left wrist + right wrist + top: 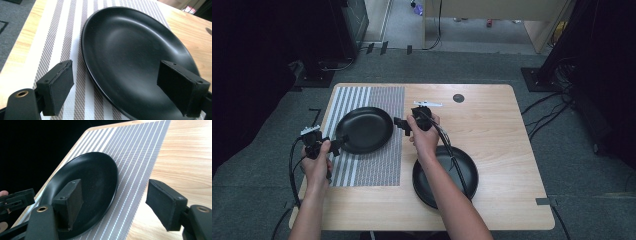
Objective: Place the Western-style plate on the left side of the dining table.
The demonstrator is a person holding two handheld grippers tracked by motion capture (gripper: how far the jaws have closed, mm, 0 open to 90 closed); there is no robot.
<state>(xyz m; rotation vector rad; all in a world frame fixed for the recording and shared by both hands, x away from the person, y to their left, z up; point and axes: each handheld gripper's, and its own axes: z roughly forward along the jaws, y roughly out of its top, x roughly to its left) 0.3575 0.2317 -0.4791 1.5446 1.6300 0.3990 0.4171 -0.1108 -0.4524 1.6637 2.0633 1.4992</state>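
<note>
A black plate (364, 129) lies on a grey-and-white striped placemat (377, 165) at the table's left. My left gripper (336, 145) is open at the plate's near-left rim. In the left gripper view the plate (135, 57) lies ahead, its rim running between the spread pads (58, 87) of the left gripper (120, 87). My right gripper (401, 125) is open at the plate's right edge. In the right gripper view the right gripper (116, 203) has one pad (68, 202) over the plate (92, 180) and the other over the mat's edge. Neither holds anything.
A second black plate (472, 172) sits on the bare wooden table (502, 130) at the front right, partly under the right forearm and its cable. A dark round cap (458, 98) is set near the far edge. The left gripper (15, 200) appears in the right gripper view.
</note>
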